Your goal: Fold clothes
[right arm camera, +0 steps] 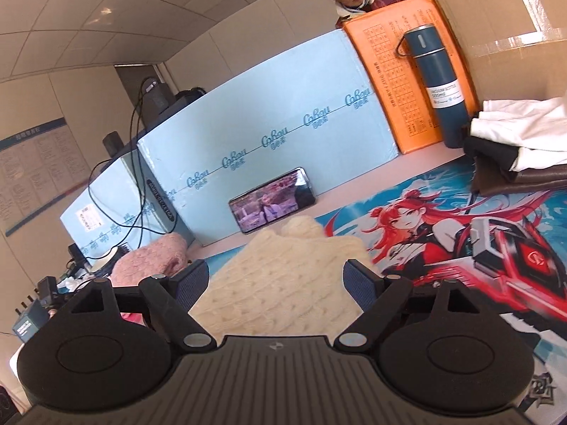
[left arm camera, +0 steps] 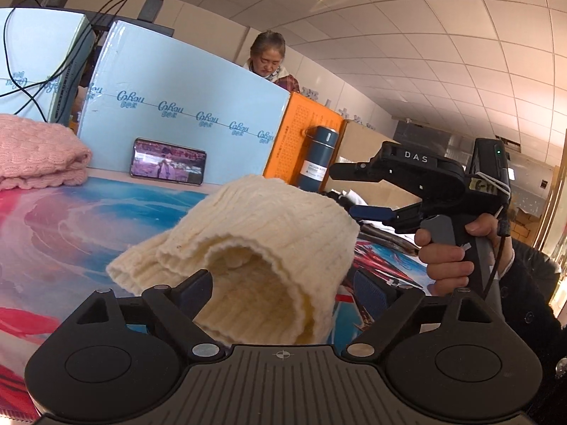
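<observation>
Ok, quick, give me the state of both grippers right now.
Left gripper: jaws open, cream knit sweater lying between them, not clamped.
Right gripper: jaws open, over the same sweater, holding nothing.

A: Where does the cream cable-knit sweater lie?

B: In the right wrist view, low in the centre, on the printed anime table mat, between the right gripper's spread fingers. The folded pink knit garment is at its left.

A: And behind it?

B: The black smartphone leans against the long pale-blue foam board at mid-frame. To the right stand the orange cardboard box and, before it, the tall teal steel flask.

A: The far right?

B: The pile of white and brown clothes, on the mat's edge.
</observation>
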{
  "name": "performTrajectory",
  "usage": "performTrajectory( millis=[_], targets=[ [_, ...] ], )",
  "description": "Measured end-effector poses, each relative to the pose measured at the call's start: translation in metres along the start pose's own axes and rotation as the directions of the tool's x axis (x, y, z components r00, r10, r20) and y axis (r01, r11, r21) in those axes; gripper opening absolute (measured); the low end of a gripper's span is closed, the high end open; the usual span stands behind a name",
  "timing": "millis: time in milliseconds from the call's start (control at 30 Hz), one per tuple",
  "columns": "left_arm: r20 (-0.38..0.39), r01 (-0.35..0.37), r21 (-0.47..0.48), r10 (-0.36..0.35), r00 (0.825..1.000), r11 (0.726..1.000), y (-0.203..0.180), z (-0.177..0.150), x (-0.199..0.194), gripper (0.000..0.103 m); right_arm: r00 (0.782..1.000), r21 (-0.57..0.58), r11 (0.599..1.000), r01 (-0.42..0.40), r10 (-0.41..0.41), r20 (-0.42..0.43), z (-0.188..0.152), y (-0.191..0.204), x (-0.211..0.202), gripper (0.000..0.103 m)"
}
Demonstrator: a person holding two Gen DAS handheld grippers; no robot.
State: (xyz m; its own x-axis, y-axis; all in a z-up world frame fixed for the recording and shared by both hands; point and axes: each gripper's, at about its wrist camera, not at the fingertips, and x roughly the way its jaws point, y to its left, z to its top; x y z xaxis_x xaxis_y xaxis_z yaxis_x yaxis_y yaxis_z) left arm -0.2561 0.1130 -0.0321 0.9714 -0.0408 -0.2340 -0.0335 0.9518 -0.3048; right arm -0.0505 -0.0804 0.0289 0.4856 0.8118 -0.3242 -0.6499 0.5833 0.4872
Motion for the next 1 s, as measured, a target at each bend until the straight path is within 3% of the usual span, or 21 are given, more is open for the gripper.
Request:
performTrajectory(
  millis=[233,333,433,533,667,767,900,1000],
  targets=[
    [0.073,-0.150,-0.036,0.152,0.986,0.988,0.034,0.012,-0.024,0.094,0.974,0.019,0.997,-0.075,0.077,-0.213,-0.010,0.062,0.035,0.087],
    [0.035,-0.262,-0.108,0.267,0.963,0.959,0.051,0.015,-0.024,0.094,0.959,0.000,0.999,0.048,-0.046,-0.278,-0.015,0.084,0.056,0.093],
    [0.025,-0.344,-0.077,0.346,0.938,0.936,0.052,0.020,-0.022,0.094,0.940,-0.046,0.990,0.132,-0.139,-0.312,-0.027,0.091,0.072,0.093],
    [-0.005,-0.377,-0.032,0.377,0.926,0.926,0.054,0.027,-0.013,0.094,0.926,-0.104,0.977,0.188,-0.212,-0.313,-0.042,0.089,0.078,0.085],
    [-0.075,-0.377,-0.027,0.374,0.924,0.926,0.064,0.036,0.007,0.094,0.932,-0.211,0.954,0.212,-0.262,-0.249,-0.062,0.089,0.070,0.069],
    [-0.133,-0.388,-0.001,0.384,0.914,0.922,0.068,0.042,0.024,0.094,0.940,-0.236,0.947,0.216,-0.268,-0.213,-0.067,0.087,0.065,0.054],
    [-0.195,-0.380,0.098,0.393,0.899,0.920,0.067,0.045,0.045,0.094,0.960,-0.173,0.974,0.148,-0.184,-0.210,-0.064,0.076,0.056,0.028],
    [-0.216,-0.358,0.117,0.376,0.901,0.926,0.069,0.044,0.051,0.094,0.971,-0.095,0.991,0.097,-0.115,-0.209,-0.061,0.066,0.049,0.023]
  ],
)
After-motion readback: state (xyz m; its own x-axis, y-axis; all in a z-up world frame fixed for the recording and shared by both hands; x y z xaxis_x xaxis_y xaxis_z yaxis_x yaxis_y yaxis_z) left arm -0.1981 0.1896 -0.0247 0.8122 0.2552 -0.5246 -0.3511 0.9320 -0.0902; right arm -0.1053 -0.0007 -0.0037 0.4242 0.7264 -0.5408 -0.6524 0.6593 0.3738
